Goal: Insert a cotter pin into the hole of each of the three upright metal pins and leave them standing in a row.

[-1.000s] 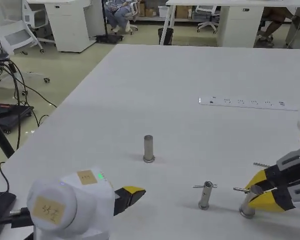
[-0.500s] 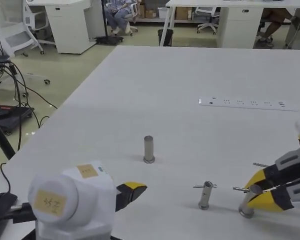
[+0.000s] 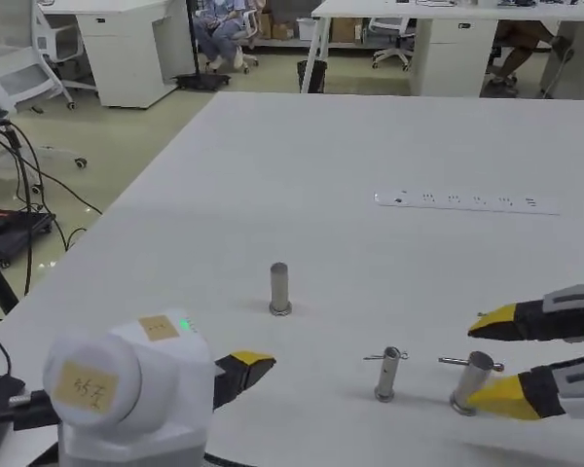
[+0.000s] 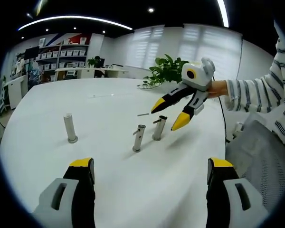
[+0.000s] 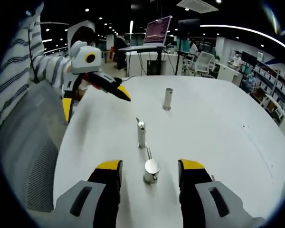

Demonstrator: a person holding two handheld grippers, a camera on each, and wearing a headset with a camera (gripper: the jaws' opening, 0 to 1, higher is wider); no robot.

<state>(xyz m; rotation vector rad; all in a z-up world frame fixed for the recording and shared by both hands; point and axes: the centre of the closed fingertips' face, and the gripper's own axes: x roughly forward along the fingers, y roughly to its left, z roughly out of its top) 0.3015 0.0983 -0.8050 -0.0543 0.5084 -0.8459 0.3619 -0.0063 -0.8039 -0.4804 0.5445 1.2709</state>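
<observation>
Three upright metal pins stand on the white table [image 3: 302, 165]. The left pin [image 3: 279, 289] is bare. The middle pin [image 3: 387, 375] has a cotter pin through its hole, and so does the right pin [image 3: 470, 381]. My right gripper [image 3: 492, 357] is open, its yellow jaws standing either side of the right pin [image 5: 152, 170] without touching it. A loose cotter pin [image 4: 142, 114] lies on the table behind that gripper. My left gripper [image 3: 245, 370] hovers at the near left, open and holding nothing [image 4: 149, 164].
A white power strip [image 3: 467, 202] lies further back on the right of the table. The table's left edge drops to a floor with cables and chairs. A person's striped sleeve [image 4: 256, 95] holds the right gripper.
My right gripper's jaws have spread apart and let go of the right pin, which stays upright. The head camera has shifted slightly; the left gripper has barely moved.
</observation>
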